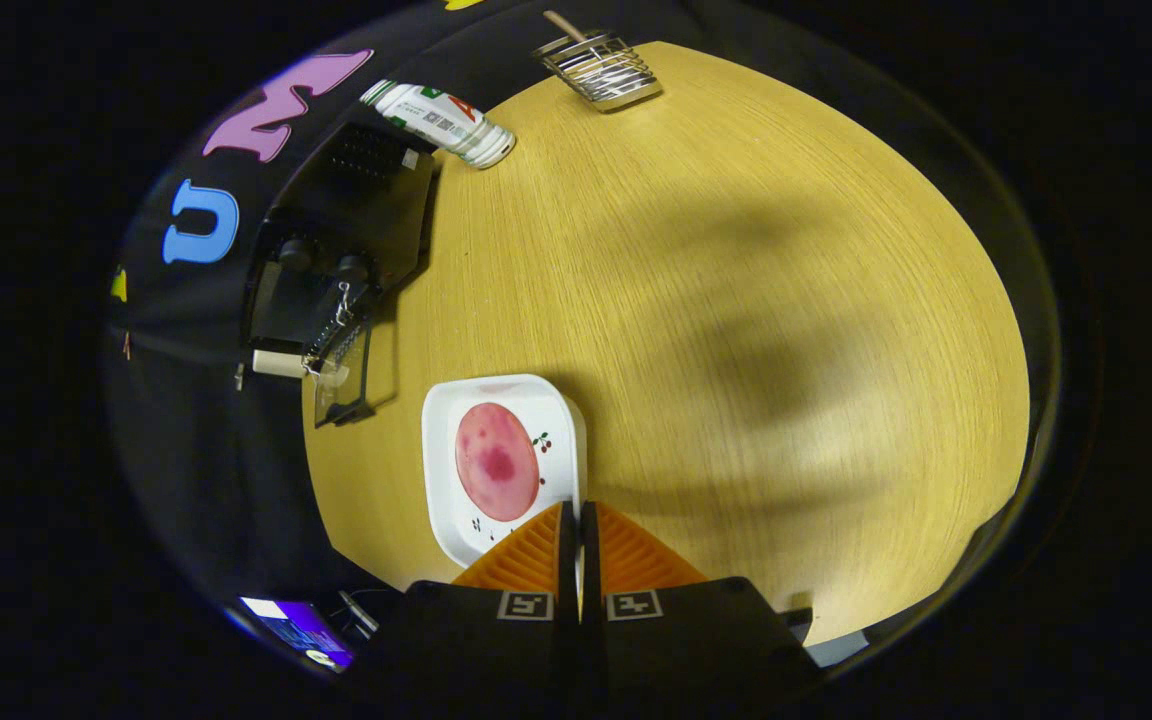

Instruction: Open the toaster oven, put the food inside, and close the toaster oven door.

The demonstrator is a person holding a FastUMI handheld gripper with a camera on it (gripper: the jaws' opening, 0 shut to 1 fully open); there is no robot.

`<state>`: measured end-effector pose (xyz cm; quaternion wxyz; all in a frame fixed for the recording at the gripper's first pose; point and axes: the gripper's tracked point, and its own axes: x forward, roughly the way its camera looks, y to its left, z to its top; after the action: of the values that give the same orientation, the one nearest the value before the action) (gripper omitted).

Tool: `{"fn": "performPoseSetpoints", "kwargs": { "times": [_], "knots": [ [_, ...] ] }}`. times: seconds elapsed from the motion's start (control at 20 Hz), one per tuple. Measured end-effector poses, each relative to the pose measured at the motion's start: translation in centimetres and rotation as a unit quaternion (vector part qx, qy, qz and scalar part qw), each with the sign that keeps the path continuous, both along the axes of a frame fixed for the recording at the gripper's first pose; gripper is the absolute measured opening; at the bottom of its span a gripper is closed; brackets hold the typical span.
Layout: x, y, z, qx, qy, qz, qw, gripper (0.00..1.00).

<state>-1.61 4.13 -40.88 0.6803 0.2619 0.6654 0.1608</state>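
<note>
Oven (336, 250): stood at the table's (736, 300) far-left edge, door apparently dropped open, though I could not be sure.
Food (497, 461): lay on the plate (446, 480), just ahead of my fingers.
Gripper (577, 512): fingers nearly together, pinching the plate's near rim, I judged.
Advice to myself: keep the plate level, travel slowly toward the oven.

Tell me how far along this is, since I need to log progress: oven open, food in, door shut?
Done: the toaster oven door looks dropped open. In hand: the gripper has its fingers closed on the rim of the white plate, which carries the pink round food and sits on the wooden table beside the oven. Left: move the food inside and close the door.
</note>
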Motion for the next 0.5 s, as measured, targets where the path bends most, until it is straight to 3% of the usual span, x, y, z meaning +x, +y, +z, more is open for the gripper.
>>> {"fn": "performPoseSetpoints", "kwargs": {
  "times": [0.2,0.5],
  "knots": [
    [-0.9,1.1,2.6,0.031,0.024,-0.098,0.994,0.05],
    [-3.5,6.6,7.3,0.053,0.044,-0.201,0.977,0.05]
  ]
}}
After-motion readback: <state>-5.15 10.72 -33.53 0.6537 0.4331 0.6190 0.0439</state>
